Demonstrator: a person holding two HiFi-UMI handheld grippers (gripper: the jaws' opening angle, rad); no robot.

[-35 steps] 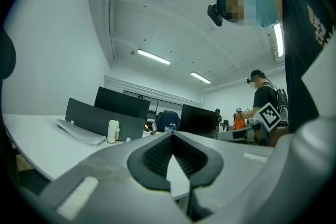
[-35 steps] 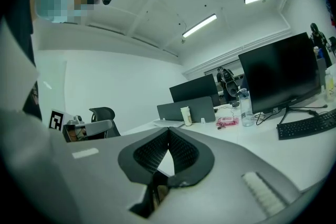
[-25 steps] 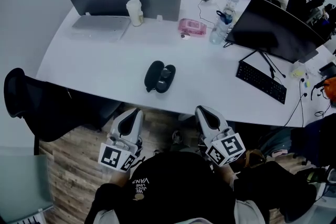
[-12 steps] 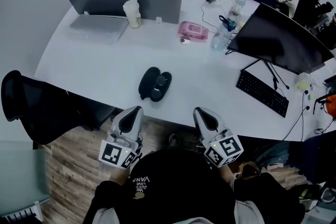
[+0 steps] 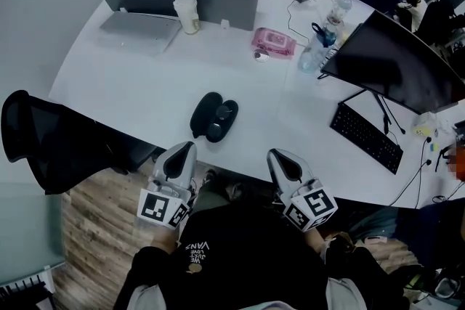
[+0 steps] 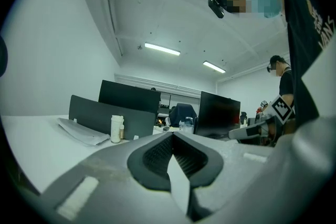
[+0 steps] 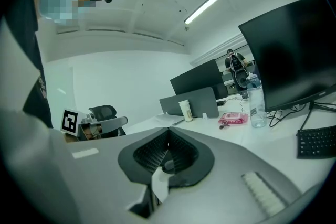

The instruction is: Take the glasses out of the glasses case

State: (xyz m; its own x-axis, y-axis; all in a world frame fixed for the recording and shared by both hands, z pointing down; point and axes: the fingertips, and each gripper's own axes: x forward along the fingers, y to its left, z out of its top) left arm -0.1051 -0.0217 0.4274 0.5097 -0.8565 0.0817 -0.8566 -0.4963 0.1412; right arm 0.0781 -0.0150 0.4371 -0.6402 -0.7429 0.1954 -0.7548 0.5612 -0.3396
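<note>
Nothing of the task proper has begun. The glasses case lies on the white desk near its front edge, dark and two-lobed. From the head view it looks to be lying open, with something rounded in its right half that may be the glasses, though it is too small to be sure.

Both tools hang short of the desk edge, over the wooden floor, apart from the case and touching nothing. The left gripper has its jaws clenched together on nothing, and the right gripper is likewise closed and empty.

My reading is that this is the approach. The next move calls for reaching forward over the edge and parting the jaws before they arrive, probably one tool to steady the case and the other to pinch the frame.

Only the head view shows the case. In the left gripper view the tool's own closed jaws fill the lower picture, and beyond them show the desk, a white cup and the other tool. The right gripper view adds a pink packet, a water bottle and a keyboard.
</note>
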